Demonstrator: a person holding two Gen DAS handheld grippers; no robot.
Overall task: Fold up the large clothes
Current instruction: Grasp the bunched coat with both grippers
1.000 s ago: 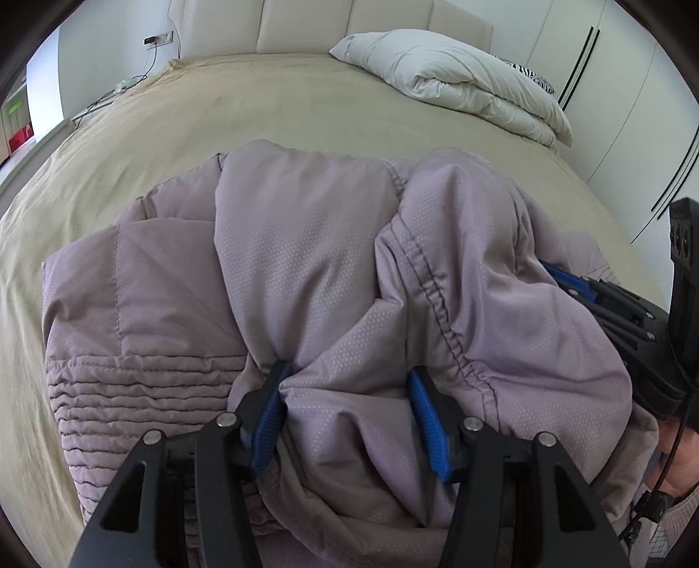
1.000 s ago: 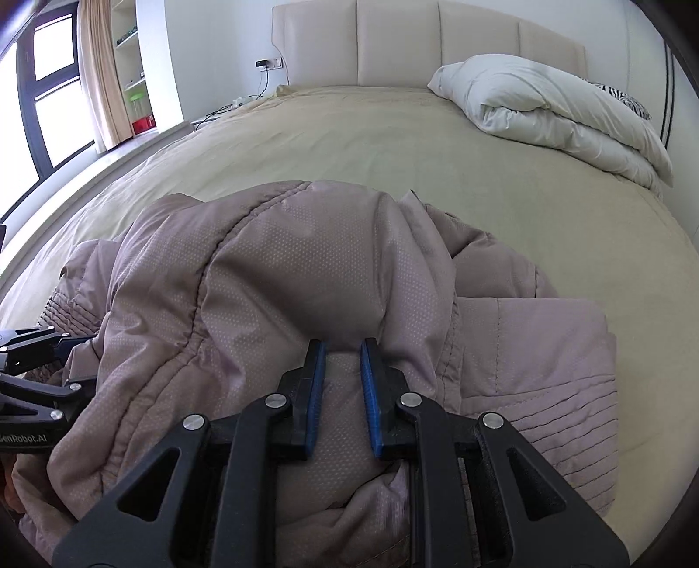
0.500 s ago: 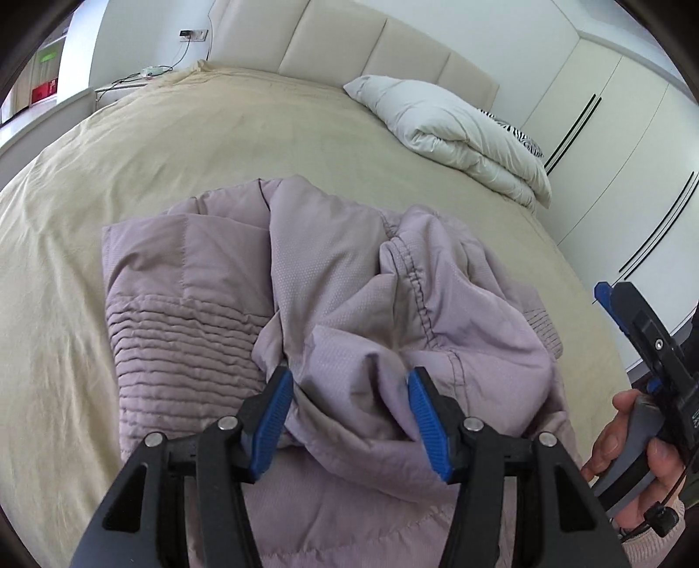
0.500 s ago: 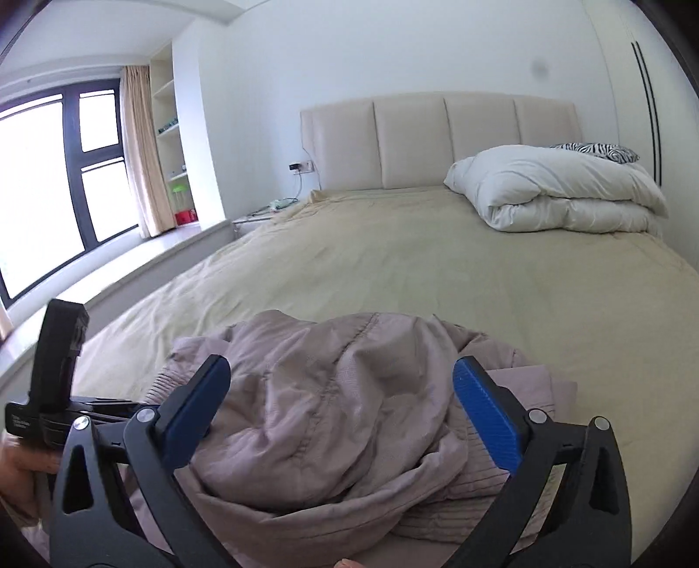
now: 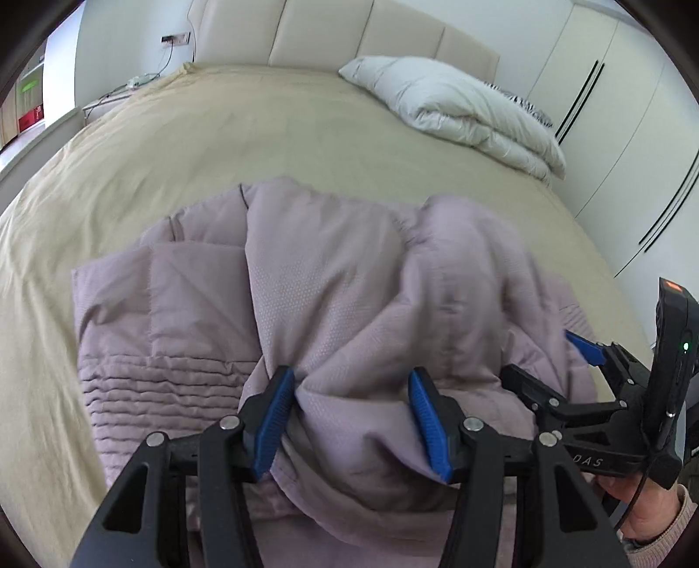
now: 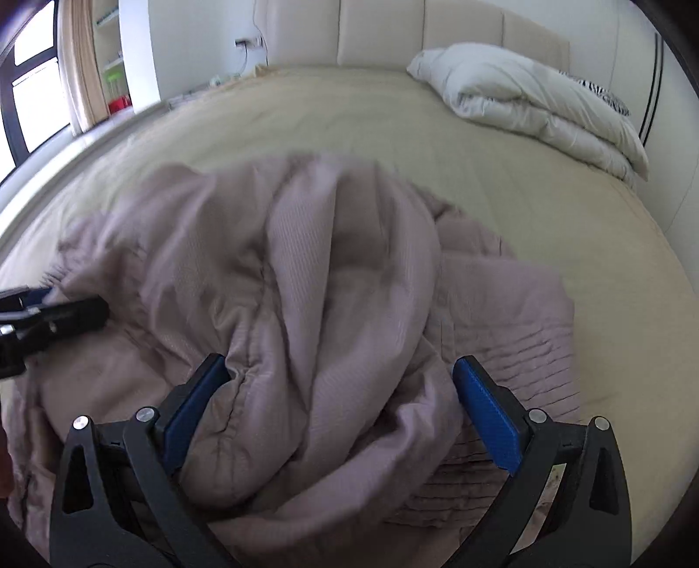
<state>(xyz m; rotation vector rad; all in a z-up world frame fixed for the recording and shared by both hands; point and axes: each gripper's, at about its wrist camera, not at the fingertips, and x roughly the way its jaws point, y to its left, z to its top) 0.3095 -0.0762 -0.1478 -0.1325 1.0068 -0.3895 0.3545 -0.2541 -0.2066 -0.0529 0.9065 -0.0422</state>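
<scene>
A mauve padded jacket [image 5: 327,284] lies crumpled on the beige bed [image 5: 262,131], with a ribbed hem showing at its left edge. My left gripper [image 5: 351,419] is shut on a thick bunch of the jacket's near edge, the cloth squeezed between both blue pads. In the right wrist view the jacket [image 6: 349,262] is blurred. My right gripper [image 6: 340,367] stands wide open low over it, a heap of cloth lying between the pads without being pinched. Each gripper shows in the other's view: the right gripper [image 5: 550,362] held by a hand at the far right, the left gripper [image 6: 65,303] at the left edge.
A folded white duvet [image 5: 458,113] lies at the bed's far right, by the padded headboard [image 5: 349,39]. White wardrobe doors [image 5: 633,131] stand along the right side. A window with a curtain [image 6: 74,65] and a low ledge run along the left.
My right gripper let go of the jacket and went from nearly shut to wide open, rose back, then came down over the cloth again. The left gripper kept its hold throughout.
</scene>
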